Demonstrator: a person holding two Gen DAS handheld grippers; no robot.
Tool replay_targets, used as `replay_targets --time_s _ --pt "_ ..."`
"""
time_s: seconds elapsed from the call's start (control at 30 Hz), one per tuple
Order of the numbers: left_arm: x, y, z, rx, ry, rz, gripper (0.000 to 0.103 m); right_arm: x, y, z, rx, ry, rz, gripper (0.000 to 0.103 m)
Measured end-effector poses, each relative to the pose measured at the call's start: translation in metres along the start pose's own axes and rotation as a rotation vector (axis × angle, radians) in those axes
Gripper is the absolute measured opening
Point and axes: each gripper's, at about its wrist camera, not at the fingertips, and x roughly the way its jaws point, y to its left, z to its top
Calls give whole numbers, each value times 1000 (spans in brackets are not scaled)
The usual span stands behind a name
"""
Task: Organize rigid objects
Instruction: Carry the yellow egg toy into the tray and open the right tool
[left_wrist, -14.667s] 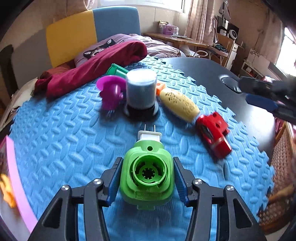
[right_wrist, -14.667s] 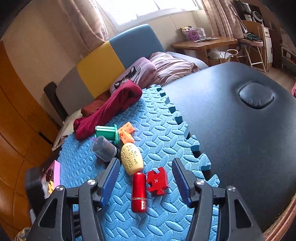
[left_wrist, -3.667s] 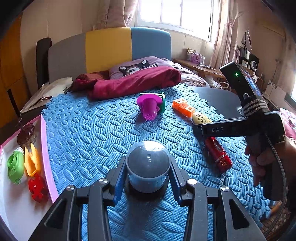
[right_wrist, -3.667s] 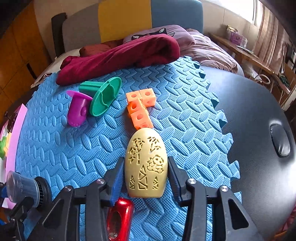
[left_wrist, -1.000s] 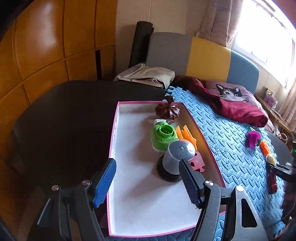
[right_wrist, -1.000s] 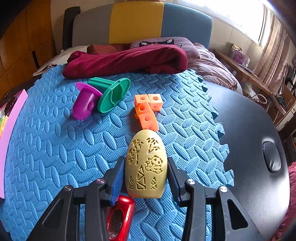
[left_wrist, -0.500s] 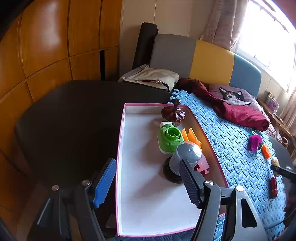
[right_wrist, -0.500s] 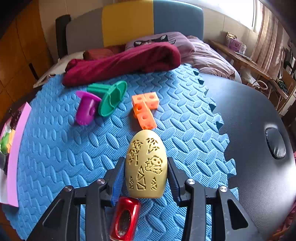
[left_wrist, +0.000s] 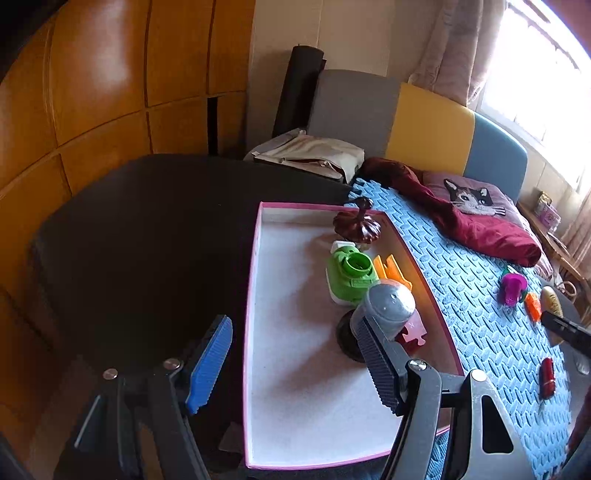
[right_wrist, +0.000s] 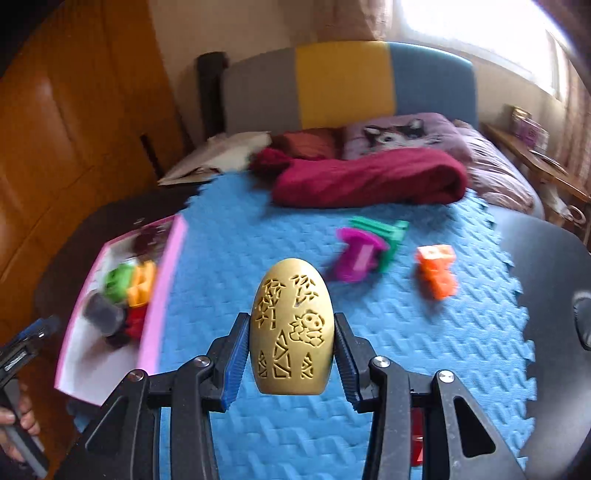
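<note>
My right gripper (right_wrist: 290, 354) is shut on a tan carved egg (right_wrist: 291, 328), held clear above the blue foam mat (right_wrist: 388, 332). My left gripper (left_wrist: 295, 362) stands open over the near left part of the pink-rimmed tray (left_wrist: 255, 295), nothing between its fingers. In the tray (right_wrist: 162, 280) stand a grey cylinder on a black base (left_wrist: 384, 306), a green plug-in device (left_wrist: 349, 273), orange clips (left_wrist: 389, 267), a red puzzle piece (left_wrist: 410, 330) and a dark brown lid (left_wrist: 356, 225). On the mat lie a purple cup (right_wrist: 356, 254), a green funnel (right_wrist: 384, 234), orange cubes (right_wrist: 436, 271) and a red cylinder (left_wrist: 546, 376).
A dark red cloth (right_wrist: 369, 181) and a cat pillow (right_wrist: 402, 134) lie at the mat's far edge. The black table (left_wrist: 147, 229) spreads left of the tray and right of the mat (right_wrist: 554, 266). A hand (right_wrist: 18, 417) holds the other gripper at lower left.
The right gripper has lifted the egg off the mat and swung left toward the tray. The left gripper has shifted slightly left, so the grey cylinder now sits behind its right finger.
</note>
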Motion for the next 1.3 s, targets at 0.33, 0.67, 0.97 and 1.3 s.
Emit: replay_targets --time_s 0.33,0.67,0.97,1.3 --pt "-1 13 1 -30 -3 15 71 20 115 -12 -176 52 192 44" --pt "5 17 -2 -33 15 18 71 69 153 -50 -291 177 158 42" --pt "5 17 -2 -26 13 23 71 78 152 -60 -315 186 142 41" --pt "-4 12 -2 -3 -9 33 71 49 139 -45 -234 110 187 44"
